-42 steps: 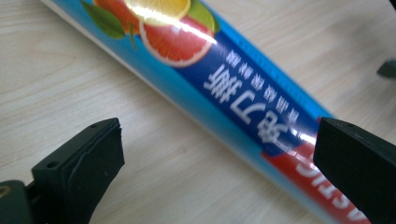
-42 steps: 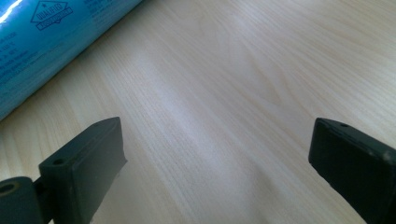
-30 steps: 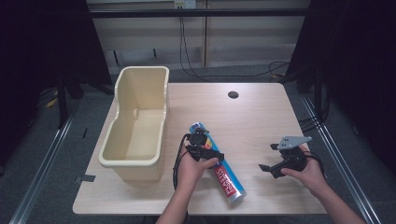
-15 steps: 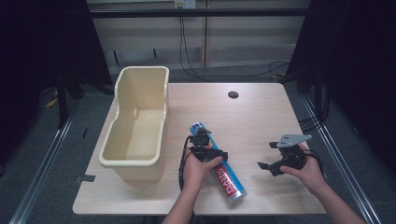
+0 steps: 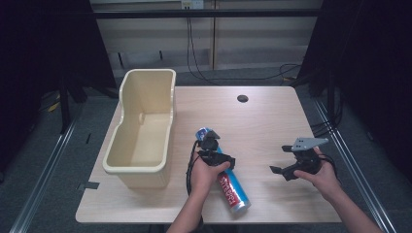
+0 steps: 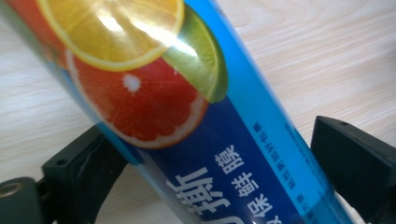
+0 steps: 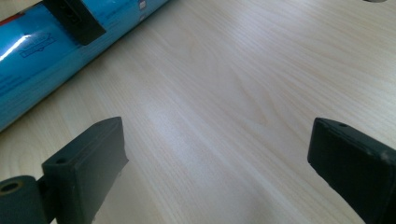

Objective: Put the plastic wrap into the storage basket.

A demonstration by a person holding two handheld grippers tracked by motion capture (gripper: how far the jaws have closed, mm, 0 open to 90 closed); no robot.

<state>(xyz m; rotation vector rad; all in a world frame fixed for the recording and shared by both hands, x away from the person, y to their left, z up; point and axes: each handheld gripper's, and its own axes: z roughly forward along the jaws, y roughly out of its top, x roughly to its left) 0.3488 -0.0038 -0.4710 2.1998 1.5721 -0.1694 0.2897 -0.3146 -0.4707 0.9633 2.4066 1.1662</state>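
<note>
The long blue tube (image 5: 227,180) lies on the counter (image 5: 272,121), near the middle. It looks stiff, round and slippery. The left tool (image 6: 219,154) has just been closing around its middle, not squeezing yet.

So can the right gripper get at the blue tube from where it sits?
Probably yes: bare table lies between the right gripper and the blue tube, though the left gripper already straddles its middle.

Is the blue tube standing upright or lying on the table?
Lying on its side. The blue tube rests lengthwise on the wooden table, beside the cream bin, with the left tongs straddling it.
</note>
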